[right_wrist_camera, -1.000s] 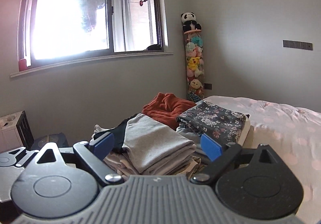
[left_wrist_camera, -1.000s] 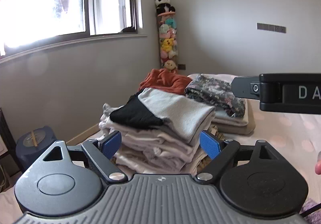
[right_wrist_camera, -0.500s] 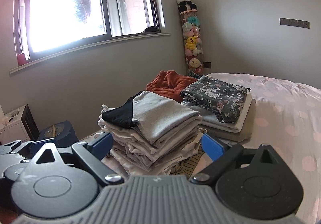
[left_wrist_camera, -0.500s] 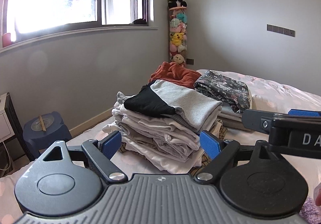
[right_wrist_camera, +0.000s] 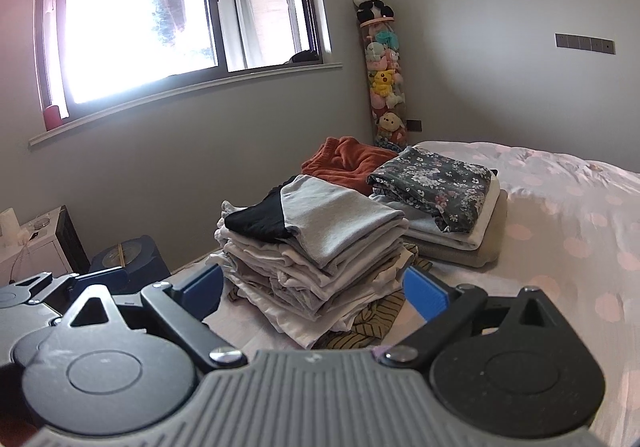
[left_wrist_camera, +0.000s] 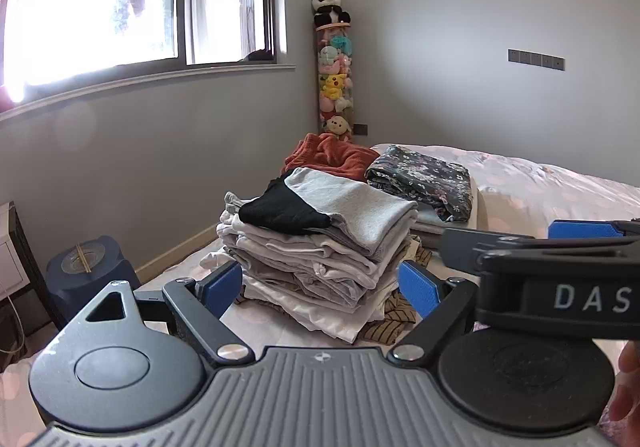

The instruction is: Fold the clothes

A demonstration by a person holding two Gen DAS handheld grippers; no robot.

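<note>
item 1, left gripper (left_wrist_camera: pixel 320 285): 2 blue-padded fingers are standing spread wide, nothing between the pads, hanging clear of the stack ahead. in the right wrist view its black body is showing at the lower left edge.

item 2, right gripper (right_wrist_camera: pixel 314 289): 2 blue pads are standing wide apart, nothing pinched, held short of the same stack. in the left wrist view it is crossing the right side as a black bar lettered "das".

item 3, tall stack of folded clothes (right_wrist_camera: pixel 316 263): it is sitting near the foot corner of the bed (right_wrist_camera: pixel 568 231). mostly white and pale grey layers, with a grey folded garment (right_wrist_camera: pixel 340 225) lying on top and a black piece (right_wrist_camera: pixel 258 223) lying at its left edge. a striped olive cloth (right_wrist_camera: pixel 372 321) is poking out from under the stack's right side.

item 4, low stack (right_wrist_camera: pixel 452 235): it is lying just beside and behind the tall one, with a dark floral garment (right_wrist_camera: pixel 436 183) lying on top of white and beige folds.

item 5, rust-orange garment (right_wrist_camera: pixel 348 163): unfolded, lying crumpled behind both stacks.

item 6, surroundings: pink-dotted bedding is covering the bed; a clear tube of plush toys (right_wrist_camera: pixel 384 87) is standing in the corner with a panda (right_wrist_camera: pixel 370 1) sitting on top; a window (right_wrist_camera: pixel 180 7) is glaring bright; a dark blue bin (left_wrist_camera: pixel 86 271) is standing on the floor at left.
</note>
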